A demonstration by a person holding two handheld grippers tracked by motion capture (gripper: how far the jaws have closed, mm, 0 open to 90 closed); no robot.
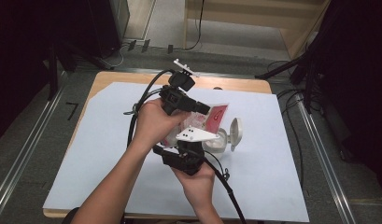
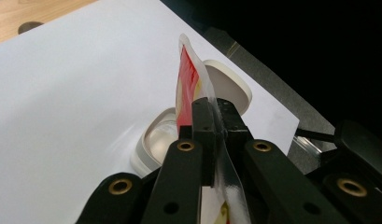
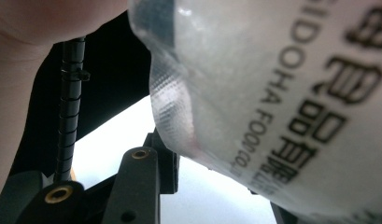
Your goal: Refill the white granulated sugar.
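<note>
While both hands are keeping low over the white sheet [image 1: 109, 154], the person is working a red-and-clear food pouch [image 1: 215, 115] between the two tools.

Left gripper [image 2: 215, 122]: jaws are pressing together on the pouch [image 2: 188, 77], pinching its clear sealed edge flat between the pads. The pouch is standing up past the jaw tips, edge-on, red print facing one side. Just beyond the tips, a white container [image 2: 157, 142] is sitting on the sheet with its lid [image 2: 235, 84] flipped back on a hinge, behind the pouch.

Right gripper [image 1: 198, 140]: in its own view the pouch [image 3: 282, 93] is looming very close, clear film with black lettering, lying over and across the jaws. One jaw is showing beside the film; the other is mostly hiding behind it. The jaws are standing partly apart, but whether the pads are pressing on the film I cannot tell. A ribbed cable [image 3: 69, 107] is running up along one side of that view.

From above, the left gripper [image 1: 200, 108] is sitting on the far side of the pouch and the right gripper on the near side, the grey plate [image 1: 195, 135] riding on top of the right one. The open container [image 1: 221, 140] is lying just beside the right gripper's tips, touching the sheet, lid [image 1: 235, 131] tilting up.
</note>
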